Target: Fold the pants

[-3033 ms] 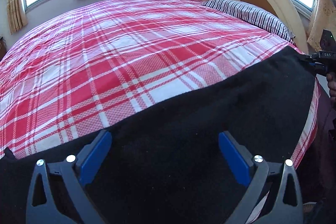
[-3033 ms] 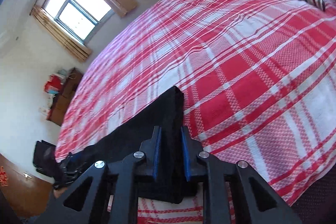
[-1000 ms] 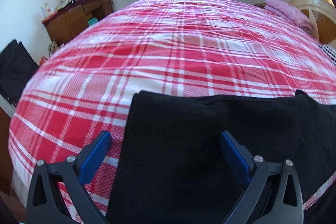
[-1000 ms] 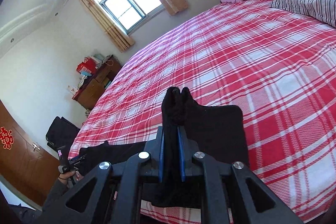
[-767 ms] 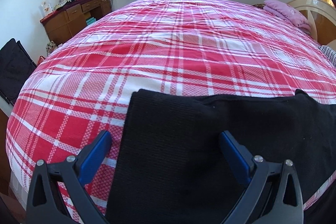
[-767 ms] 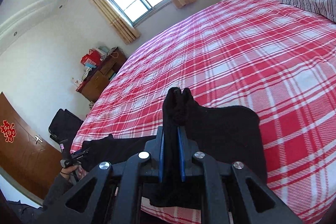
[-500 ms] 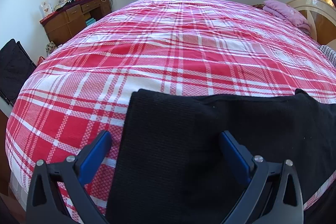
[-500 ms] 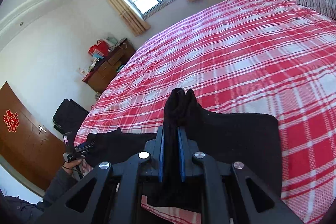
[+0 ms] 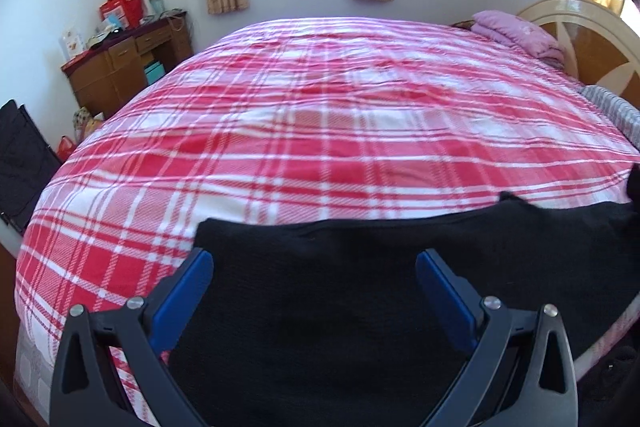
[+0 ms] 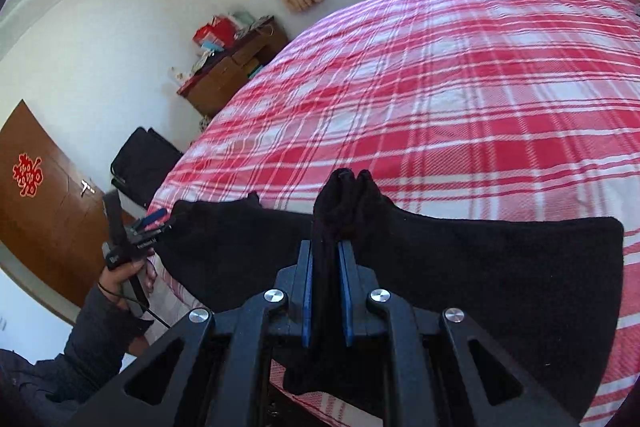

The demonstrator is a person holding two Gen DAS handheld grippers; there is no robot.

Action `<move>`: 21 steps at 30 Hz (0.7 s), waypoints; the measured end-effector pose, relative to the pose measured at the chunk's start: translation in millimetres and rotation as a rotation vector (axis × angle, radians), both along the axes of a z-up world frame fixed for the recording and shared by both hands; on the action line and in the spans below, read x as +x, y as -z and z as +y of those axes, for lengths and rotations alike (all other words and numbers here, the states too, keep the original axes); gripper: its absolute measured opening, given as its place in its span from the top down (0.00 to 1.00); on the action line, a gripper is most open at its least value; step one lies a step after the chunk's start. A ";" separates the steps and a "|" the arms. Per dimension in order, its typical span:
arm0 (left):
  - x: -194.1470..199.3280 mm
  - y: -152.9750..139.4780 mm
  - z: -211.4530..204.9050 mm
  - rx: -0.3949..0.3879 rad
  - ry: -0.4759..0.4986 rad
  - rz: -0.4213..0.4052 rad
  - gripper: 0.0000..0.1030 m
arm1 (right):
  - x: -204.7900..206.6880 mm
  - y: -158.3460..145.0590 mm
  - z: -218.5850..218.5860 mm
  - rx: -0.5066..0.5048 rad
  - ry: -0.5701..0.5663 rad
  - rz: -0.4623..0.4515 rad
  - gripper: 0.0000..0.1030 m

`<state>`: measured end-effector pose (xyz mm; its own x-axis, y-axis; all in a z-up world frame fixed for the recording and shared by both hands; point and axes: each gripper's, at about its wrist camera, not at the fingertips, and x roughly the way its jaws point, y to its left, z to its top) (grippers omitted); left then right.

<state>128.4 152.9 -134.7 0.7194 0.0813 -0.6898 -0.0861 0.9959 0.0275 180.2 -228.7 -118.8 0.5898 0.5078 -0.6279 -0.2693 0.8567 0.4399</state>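
The black pants [image 9: 320, 315] lie along the near edge of the red plaid bed [image 9: 320, 127]. My left gripper [image 9: 314, 267] hovers open over their left end, blue pads wide apart and not pressing the cloth. In the right wrist view my right gripper [image 10: 326, 267] is shut on a bunched fold of the pants [image 10: 500, 267], which sticks up past the pads. The rest of the cloth spreads out flat to both sides. The left gripper [image 10: 154, 221] also shows there at the pants' far left end, held by a hand [image 10: 124, 271].
A wooden dresser [image 9: 120, 67] with clutter and a black bag [image 9: 20, 147] stand left of the bed. A folded pink blanket [image 9: 516, 31], a striped pillow [image 9: 612, 107] and the headboard [image 9: 592, 43] lie at the right. A brown door [image 10: 36, 195] is far left.
The right gripper has swung left with the pinched fold, and the left gripper now looks nearer in its view. The left gripper has risen and drawn back, so the pants sit lower in its view.
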 end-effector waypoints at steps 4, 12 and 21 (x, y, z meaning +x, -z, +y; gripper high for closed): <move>-0.5 -6.5 -28.5 -0.034 0.088 0.000 0.00 | 6.9 15.2 19.7 -0.022 -0.040 0.034 0.88; 0.4 1.2 -107.1 -0.062 0.311 0.050 0.00 | 15.9 35.1 46.5 -0.082 -0.085 0.061 0.89; 7.5 11.7 -165.8 -0.180 0.433 0.084 0.00 | 34.5 65.4 56.2 -0.102 -0.117 0.131 0.87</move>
